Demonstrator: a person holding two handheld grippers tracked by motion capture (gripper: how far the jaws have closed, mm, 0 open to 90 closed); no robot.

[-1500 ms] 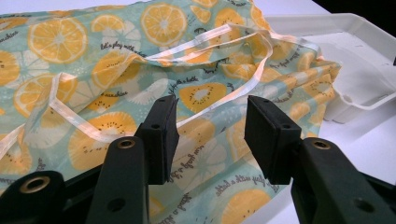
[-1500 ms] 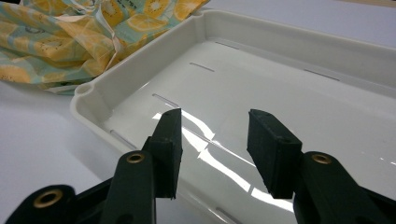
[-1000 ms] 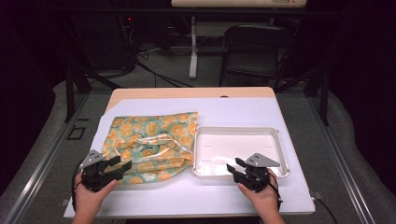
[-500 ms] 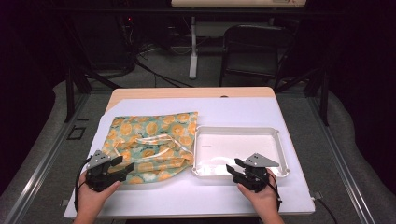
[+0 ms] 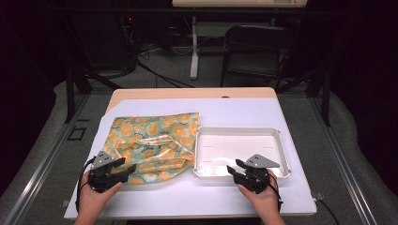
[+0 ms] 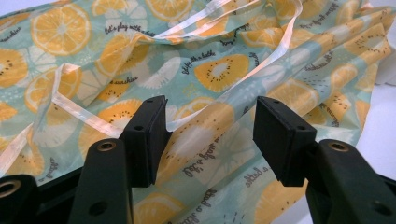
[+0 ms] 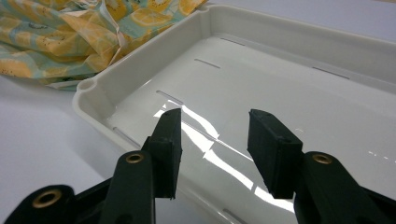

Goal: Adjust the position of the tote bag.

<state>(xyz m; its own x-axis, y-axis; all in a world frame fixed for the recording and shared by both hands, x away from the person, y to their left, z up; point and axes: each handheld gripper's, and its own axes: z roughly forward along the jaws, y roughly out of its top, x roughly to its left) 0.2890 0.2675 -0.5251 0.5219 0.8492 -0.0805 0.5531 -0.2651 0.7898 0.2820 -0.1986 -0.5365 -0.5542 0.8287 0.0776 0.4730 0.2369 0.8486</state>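
Observation:
A flat bag printed with orange slices on pale green (image 5: pixel 152 145) lies on the left half of the white table cover. My left gripper (image 5: pixel 126 168) hovers at its near left corner with both jaws wide apart; in the left gripper view the bag (image 6: pixel 201 70) and its pale ribbon handle (image 6: pixel 243 88) pass under the open left gripper (image 6: pixel 210 135). An empty white tray (image 5: pixel 281 154) sits to the right of the bag. My right gripper (image 5: pixel 236 169) is at the tray's near rim, open, with nothing between the jaws. In the right gripper view the right gripper (image 7: pixel 212 151) stands over the tray (image 7: pixel 289 42).
The bag's right edge (image 7: pixel 60 42) touches the tray's left wall. The table's far wooden edge (image 5: pixel 192 93) is bare. A dark chair (image 5: pixel 253 51) and stand legs are on the floor beyond the table.
My left gripper has shifted a little right and forward onto the bag's near corner. The right gripper has kept its place.

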